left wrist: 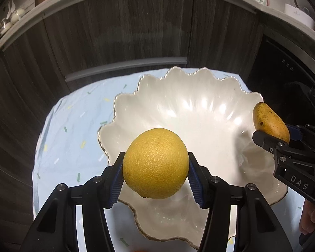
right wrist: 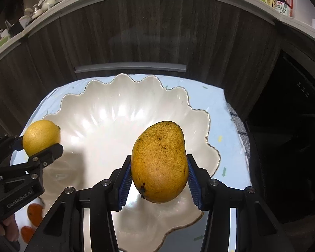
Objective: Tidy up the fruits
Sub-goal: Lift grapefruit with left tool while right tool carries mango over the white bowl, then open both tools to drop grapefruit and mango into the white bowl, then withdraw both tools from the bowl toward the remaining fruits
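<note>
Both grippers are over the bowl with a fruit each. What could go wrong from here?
1. The mango in the right gripper and the round yellow fruit in the left gripper hang above the bowl; dropped from there, either could bruise or chip it.
2. Lowered together, the grippers may collide.
3. The bowl's wavy rim could catch a finger.

The white scalloped bowl [left wrist: 199, 109] lies bare inside; dark cabinet fronts [left wrist: 119, 31] close off the far side.
</note>
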A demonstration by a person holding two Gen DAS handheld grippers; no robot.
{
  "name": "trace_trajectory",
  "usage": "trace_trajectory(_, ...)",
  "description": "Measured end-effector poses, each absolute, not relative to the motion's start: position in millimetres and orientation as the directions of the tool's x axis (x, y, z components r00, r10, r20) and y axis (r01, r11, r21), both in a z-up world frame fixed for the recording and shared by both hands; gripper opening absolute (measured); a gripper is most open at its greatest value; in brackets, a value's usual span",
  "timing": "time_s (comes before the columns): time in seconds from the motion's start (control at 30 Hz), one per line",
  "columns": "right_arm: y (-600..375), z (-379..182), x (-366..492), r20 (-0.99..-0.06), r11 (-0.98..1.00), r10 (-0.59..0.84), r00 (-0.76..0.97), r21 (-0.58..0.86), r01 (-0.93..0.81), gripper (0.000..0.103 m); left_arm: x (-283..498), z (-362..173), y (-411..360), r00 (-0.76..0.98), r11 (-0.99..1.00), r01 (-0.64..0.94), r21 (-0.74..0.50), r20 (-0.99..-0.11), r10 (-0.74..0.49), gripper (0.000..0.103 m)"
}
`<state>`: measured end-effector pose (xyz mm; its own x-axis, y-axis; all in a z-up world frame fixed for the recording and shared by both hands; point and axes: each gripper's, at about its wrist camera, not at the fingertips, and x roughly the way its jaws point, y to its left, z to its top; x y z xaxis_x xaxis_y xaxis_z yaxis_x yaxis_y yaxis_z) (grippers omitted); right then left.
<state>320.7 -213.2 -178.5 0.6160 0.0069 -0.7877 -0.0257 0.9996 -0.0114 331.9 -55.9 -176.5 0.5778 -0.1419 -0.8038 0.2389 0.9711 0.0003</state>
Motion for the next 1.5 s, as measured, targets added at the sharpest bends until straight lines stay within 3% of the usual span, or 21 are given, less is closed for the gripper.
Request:
trace_trajectory(0.23, -210.9, -190.1, 324.8, -0.823, 0.999, -0.006, 0.569, -0.03, -0.034, 0.049, 332.6, -184.4, -55.9, 0.547, 0.973, 0.23, -0.003, -0.827, -0.132, 0.056)
trace_trajectory(0.33, -210.4, -184.4, 321.2, -0.806, 0.998, -0.02, 0.592, -0.049, -0.032, 0.056, 329.0, -175.0, -55.5, 0.589, 0.975, 0.22, 0.026, -0.8, -0.112, 0.075)
trace_trajectory(0.4, -209.9, -178.4, 320.2, -0.791, 0.998, -0.031, 0.61, -0.062, -0.03, 0.069, 329.1, -169.4, -53.6, 0.598, 0.977, 0.21, 0.026, -0.794, -0.108, 0.075)
trace_trajectory(0.63, -209.8, -160.1, 311.2, -0.755, 0.998, -0.041, 0.655, -0.067, -0.015, 0.073, 324.9, -152.6, -46.1, 0.627, 0.983, 0.177, 0.037, -0.775, -0.084, 0.076)
trace_trajectory(0.83, -209.4, -152.2, 301.5, -0.743, 0.998, -0.039, 0.669, -0.059, -0.008, 0.073, 311.2, -138.2, -44.4, 0.658, 0.983, 0.169, 0.072, -0.75, -0.058, 0.08)
trace_trajectory(1.5, -206.6, -129.3, 251.3, -0.716, 1.0, -0.006, 0.698, -0.006, 0.003, 0.073, 259.3, -111.4, -38.3, 0.675, 0.986, 0.156, 0.06, -0.735, -0.062, 0.08)
